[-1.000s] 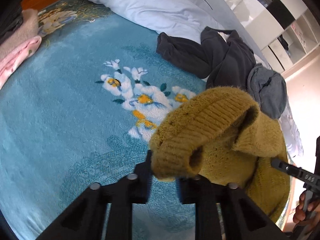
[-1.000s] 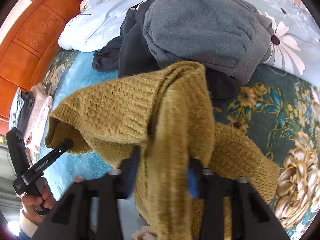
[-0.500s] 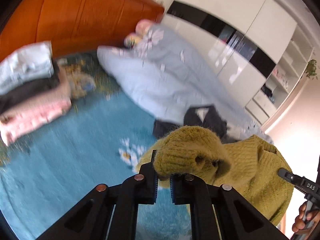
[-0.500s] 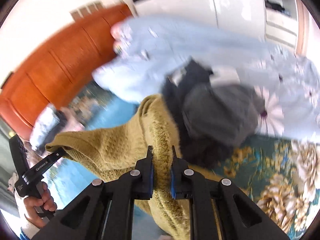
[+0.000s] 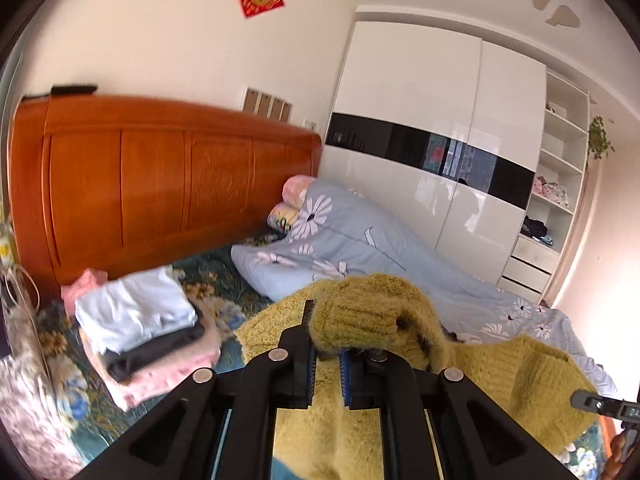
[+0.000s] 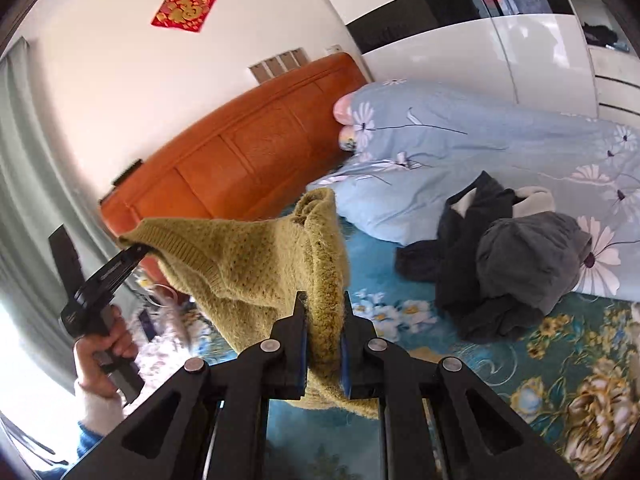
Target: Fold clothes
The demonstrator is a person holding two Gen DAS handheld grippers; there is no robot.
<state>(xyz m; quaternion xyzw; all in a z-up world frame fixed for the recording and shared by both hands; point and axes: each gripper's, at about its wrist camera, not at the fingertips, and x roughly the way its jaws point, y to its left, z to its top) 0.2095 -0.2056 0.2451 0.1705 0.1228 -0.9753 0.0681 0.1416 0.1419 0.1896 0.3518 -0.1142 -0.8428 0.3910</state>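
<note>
Sweater (image 6: 256,264) lifted, both grippers clamped.

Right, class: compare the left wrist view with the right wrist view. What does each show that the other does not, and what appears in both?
Only the left wrist view shows the stack of folded clothes beside the headboard and the open shelves next to the wardrobe.

Only the right wrist view shows the dark clothes pile on the bed and the person's hand gripping the left gripper's handle.

Both show the mustard sweater, pinched by the left gripper and the right gripper, plus the orange headboard and blue floral duvet.
</note>
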